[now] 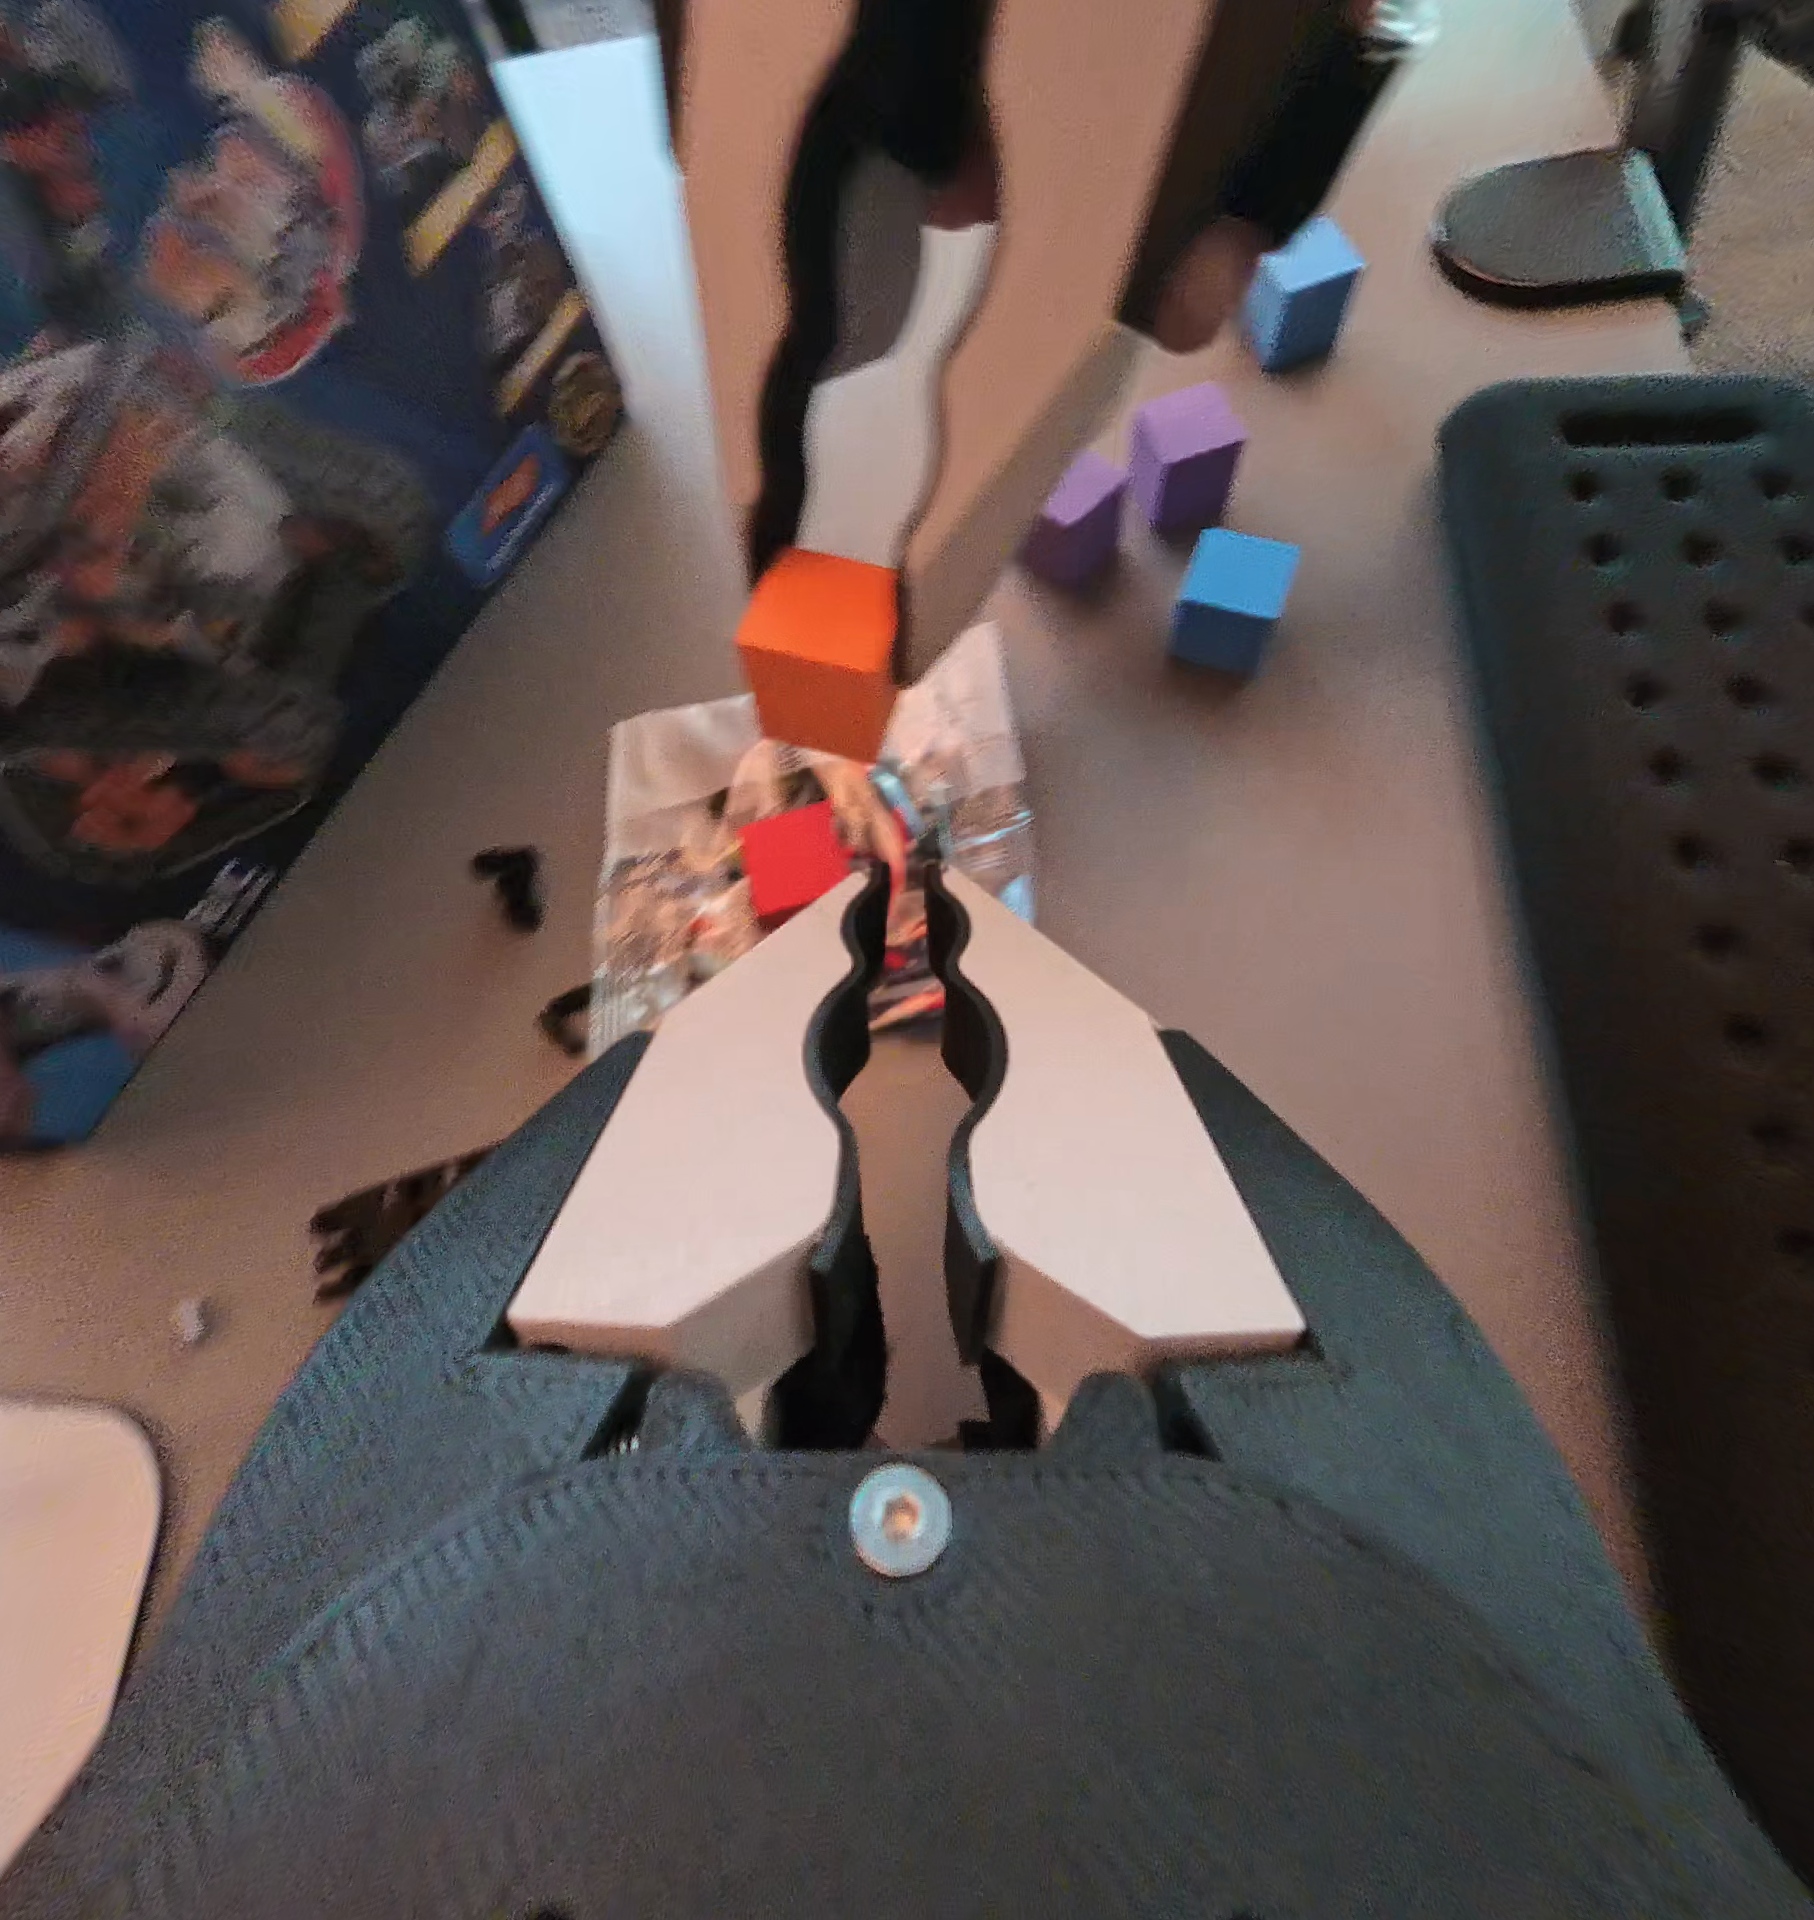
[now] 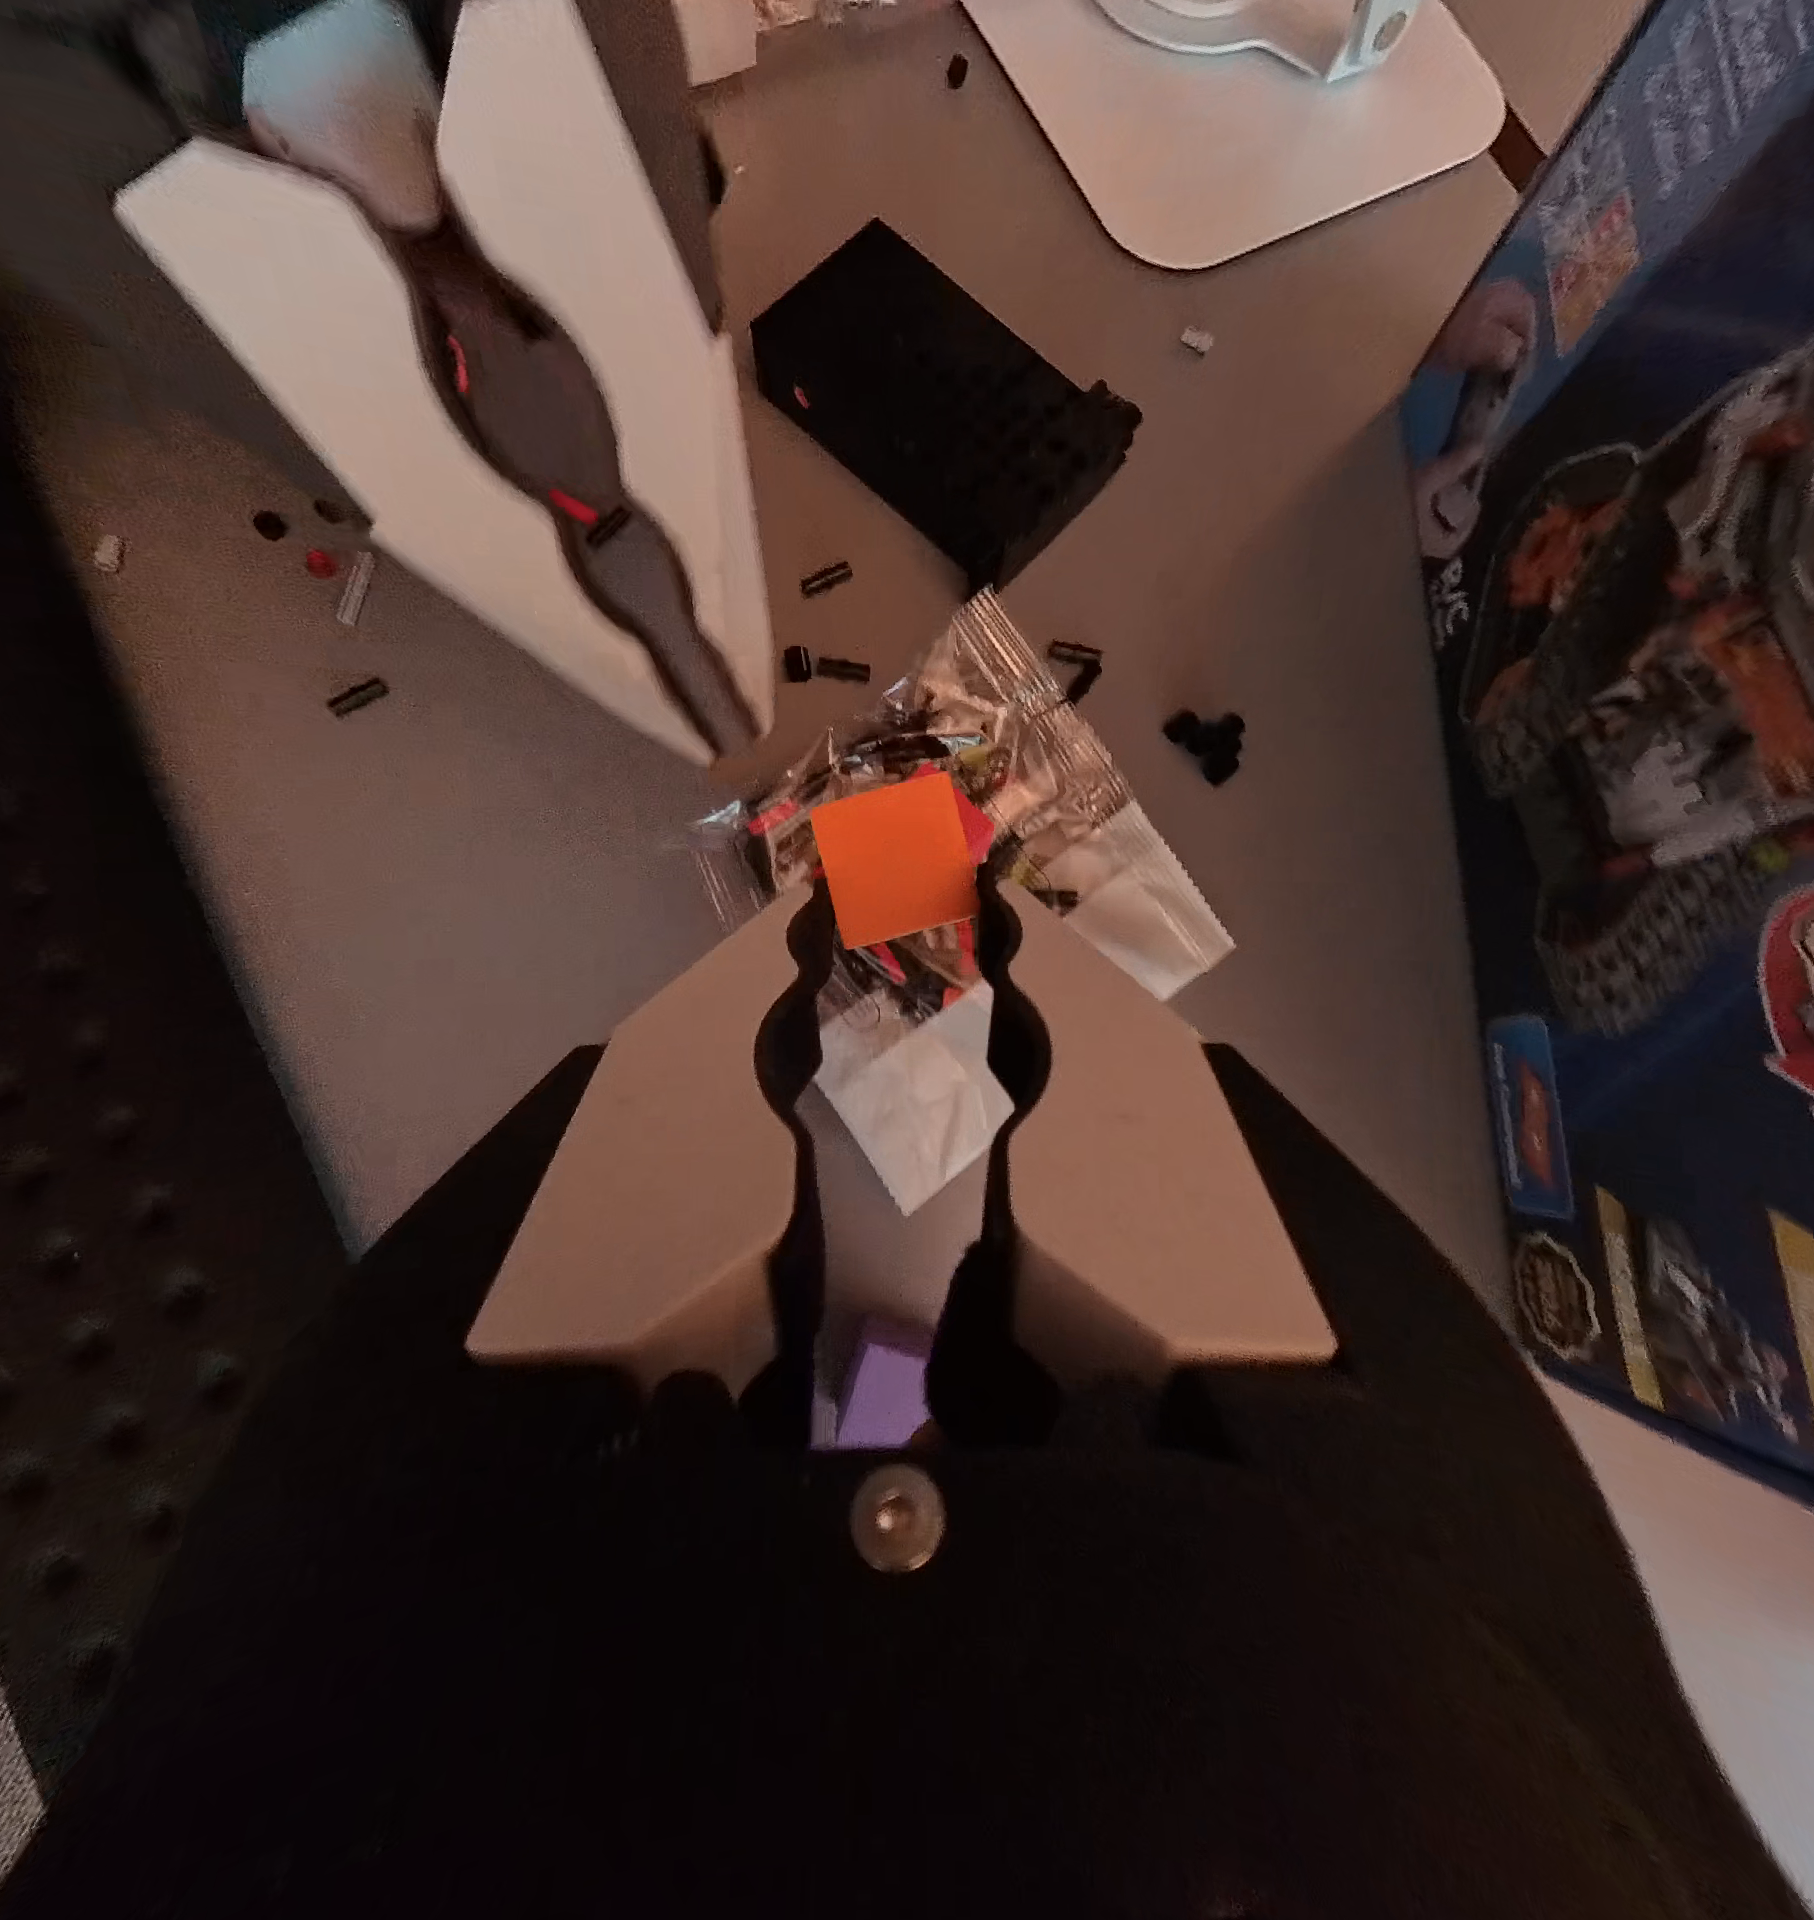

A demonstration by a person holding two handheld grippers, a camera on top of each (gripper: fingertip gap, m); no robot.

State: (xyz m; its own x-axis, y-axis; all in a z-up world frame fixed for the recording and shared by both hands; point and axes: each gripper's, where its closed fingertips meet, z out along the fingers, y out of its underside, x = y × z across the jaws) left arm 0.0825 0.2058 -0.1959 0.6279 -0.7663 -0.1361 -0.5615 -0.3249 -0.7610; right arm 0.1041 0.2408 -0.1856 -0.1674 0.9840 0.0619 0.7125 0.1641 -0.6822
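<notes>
We see right gripper (image 2: 898, 883) jaws clamping orange cube (image 2: 895, 875) above clear bag (image 2: 996, 831); left gripper (image 1: 905, 883) jaws nearly closed, empty, beside red cube (image 1: 791, 858) on bag.

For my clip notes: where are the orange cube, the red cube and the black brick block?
orange cube (image 1: 820, 665), left wrist view, front face.
red cube (image 1: 791, 860), left wrist view, top face.
black brick block (image 2: 944, 416), right wrist view, top surface.

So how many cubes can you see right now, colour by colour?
Orange cube, held in the right gripper: 1
Red cube, on the clear bag: 1
Blue cubes: 2
Purple cubes: 2
Total: 6
</notes>
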